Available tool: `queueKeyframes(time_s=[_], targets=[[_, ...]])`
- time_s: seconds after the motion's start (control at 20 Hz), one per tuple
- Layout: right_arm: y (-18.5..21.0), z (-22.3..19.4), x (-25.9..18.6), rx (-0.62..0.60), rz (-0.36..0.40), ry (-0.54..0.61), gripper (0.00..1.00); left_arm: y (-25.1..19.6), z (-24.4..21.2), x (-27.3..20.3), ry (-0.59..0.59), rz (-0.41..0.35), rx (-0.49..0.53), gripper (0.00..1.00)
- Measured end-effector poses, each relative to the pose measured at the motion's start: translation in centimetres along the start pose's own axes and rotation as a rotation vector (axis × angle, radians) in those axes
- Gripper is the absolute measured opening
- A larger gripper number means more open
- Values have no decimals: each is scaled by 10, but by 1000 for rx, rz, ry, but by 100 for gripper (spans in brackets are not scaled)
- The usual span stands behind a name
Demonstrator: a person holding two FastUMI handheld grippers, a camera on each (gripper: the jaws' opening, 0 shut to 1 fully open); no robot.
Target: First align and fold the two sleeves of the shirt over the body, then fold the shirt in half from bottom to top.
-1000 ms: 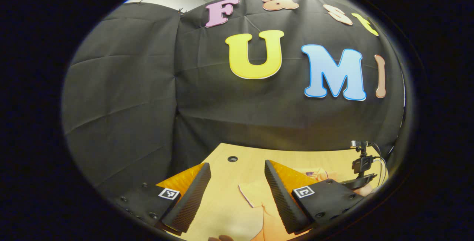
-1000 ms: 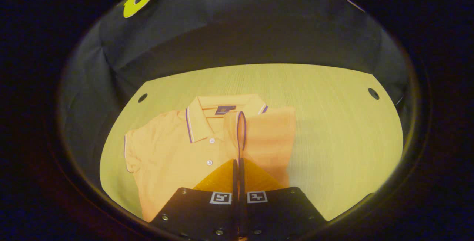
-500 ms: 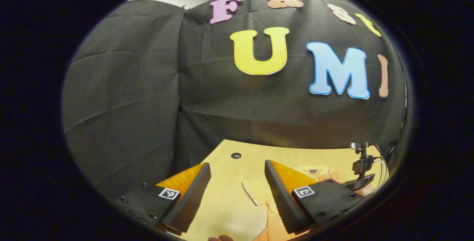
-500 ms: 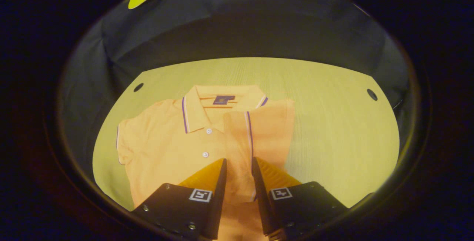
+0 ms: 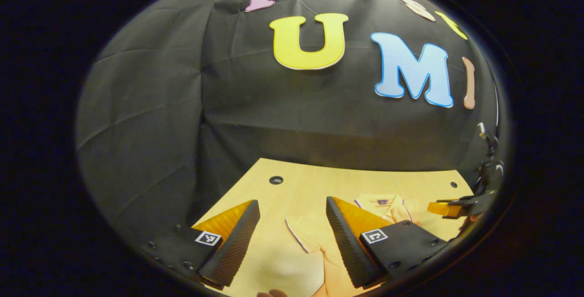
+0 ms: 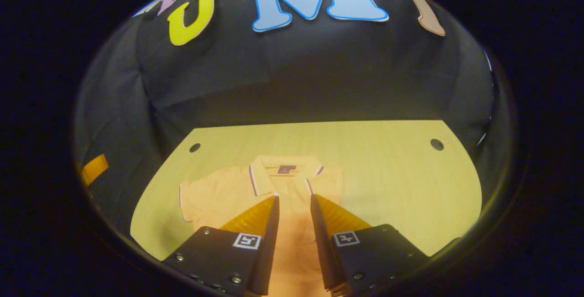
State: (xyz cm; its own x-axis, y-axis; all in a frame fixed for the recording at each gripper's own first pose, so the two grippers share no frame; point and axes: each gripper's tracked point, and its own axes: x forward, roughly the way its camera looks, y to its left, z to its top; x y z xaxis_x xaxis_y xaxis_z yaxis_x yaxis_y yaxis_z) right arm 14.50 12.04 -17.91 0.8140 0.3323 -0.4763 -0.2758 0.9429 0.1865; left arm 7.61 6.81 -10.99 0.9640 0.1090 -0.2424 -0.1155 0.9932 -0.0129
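shirt (image 6: 273,196) flat on table (image 6: 388,174); left tongs (image 5: 292,224) wide, right tongs (image 6: 293,217) narrowly parted, both empty.

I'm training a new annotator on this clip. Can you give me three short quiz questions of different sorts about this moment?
1. True or false: the right gripper is shut on the shirt.
2. Which sleeve is not yet folded over the body: A) the one on the left of the right gripper view, B) the one on its right?
3. What does the shirt lie on?

Key: 1 false, jaws open. 2 A, the sleeve. 3 The table.
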Motion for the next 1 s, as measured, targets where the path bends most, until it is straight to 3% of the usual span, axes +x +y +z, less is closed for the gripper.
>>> queueKeyframes(time_s=[0.55,1.0], targets=[[1,17,-115,51,-44,-127,43,-13,-108,99,194,-70,24,96],[-45,-11,-161,110,-203,-106,43,-20,-189,145,344,-65,40,96]])
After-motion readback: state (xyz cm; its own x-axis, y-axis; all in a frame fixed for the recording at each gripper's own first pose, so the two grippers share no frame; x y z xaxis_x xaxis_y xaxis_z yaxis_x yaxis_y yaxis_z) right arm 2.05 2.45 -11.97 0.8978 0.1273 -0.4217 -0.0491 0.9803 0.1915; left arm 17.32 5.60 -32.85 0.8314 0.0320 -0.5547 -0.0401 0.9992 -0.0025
